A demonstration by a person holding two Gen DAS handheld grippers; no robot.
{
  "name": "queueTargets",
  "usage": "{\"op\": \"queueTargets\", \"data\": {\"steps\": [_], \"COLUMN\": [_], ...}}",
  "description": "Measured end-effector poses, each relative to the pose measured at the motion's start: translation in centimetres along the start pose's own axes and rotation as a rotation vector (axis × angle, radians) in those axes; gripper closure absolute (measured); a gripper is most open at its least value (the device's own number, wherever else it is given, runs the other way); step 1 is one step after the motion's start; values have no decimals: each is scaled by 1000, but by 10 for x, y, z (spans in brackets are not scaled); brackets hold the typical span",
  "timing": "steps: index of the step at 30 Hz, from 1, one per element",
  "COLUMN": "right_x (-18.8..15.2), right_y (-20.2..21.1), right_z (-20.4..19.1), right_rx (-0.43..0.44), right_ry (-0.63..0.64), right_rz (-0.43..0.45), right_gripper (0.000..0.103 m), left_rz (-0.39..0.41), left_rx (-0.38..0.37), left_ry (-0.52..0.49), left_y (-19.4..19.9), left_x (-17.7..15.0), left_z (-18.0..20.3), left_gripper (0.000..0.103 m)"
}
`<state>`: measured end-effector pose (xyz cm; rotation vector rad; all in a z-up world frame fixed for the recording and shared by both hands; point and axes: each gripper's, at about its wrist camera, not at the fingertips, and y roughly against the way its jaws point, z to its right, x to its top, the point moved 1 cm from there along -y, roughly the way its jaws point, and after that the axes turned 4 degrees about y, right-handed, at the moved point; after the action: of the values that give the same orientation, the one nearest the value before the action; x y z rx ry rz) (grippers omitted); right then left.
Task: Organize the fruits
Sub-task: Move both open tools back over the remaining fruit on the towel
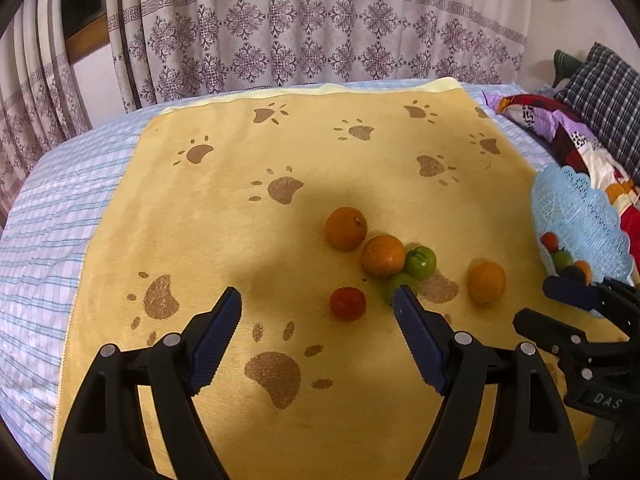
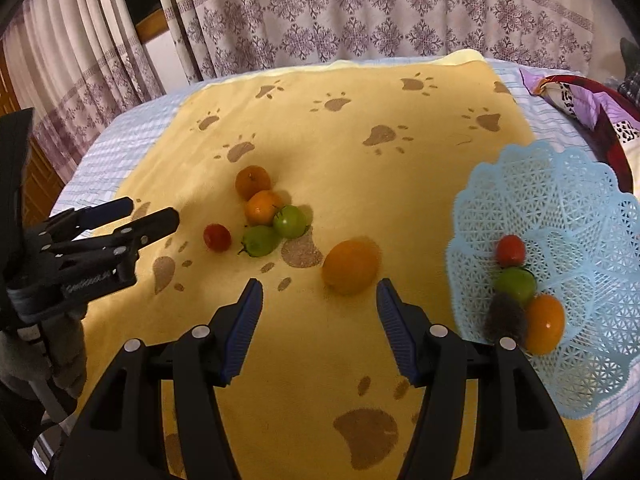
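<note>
Loose fruit lies on a yellow paw-print blanket (image 1: 320,160). In the left wrist view my left gripper (image 1: 318,300) is open and empty, just short of a red tomato (image 1: 348,303). Beyond are two oranges (image 1: 346,228) (image 1: 384,256) and two green tomatoes (image 1: 420,262) (image 1: 394,285), the nearer one partly behind a finger. In the right wrist view my right gripper (image 2: 319,286) is open and empty, with a lone orange (image 2: 351,266) just past its tips. A pale blue lattice basket (image 2: 560,200) at the right holds a red tomato (image 2: 510,250), a green one (image 2: 516,284), a dark fuzzy fruit (image 2: 505,316) and an orange (image 2: 544,322).
The blanket lies on a blue striped sheet (image 1: 60,220) over a bed. Patterned curtains (image 1: 300,32) hang behind. A colourful quilt (image 1: 560,132) and a checked pillow (image 1: 608,80) lie at the right. The left gripper (image 2: 148,212) shows at the left of the right wrist view.
</note>
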<state>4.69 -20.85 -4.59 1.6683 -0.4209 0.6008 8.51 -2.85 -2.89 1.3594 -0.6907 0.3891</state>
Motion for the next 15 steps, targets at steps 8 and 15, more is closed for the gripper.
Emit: {"op": "queueTargets", "data": {"steps": [8, 15], "right_x": [5, 7], "right_y": [-27, -51], "right_z": [-1, 0], "right_rx": [-64, -139], "right_ry": [24, 65], "right_rz": [-28, -55], "right_gripper": [42, 42], "left_rz": [-37, -67], "left_rx": [8, 16], "left_ry": [-3, -16], "left_y": [-19, -36], "left_x": [-8, -14], "left_z": [-5, -5], "left_gripper": [25, 25]}}
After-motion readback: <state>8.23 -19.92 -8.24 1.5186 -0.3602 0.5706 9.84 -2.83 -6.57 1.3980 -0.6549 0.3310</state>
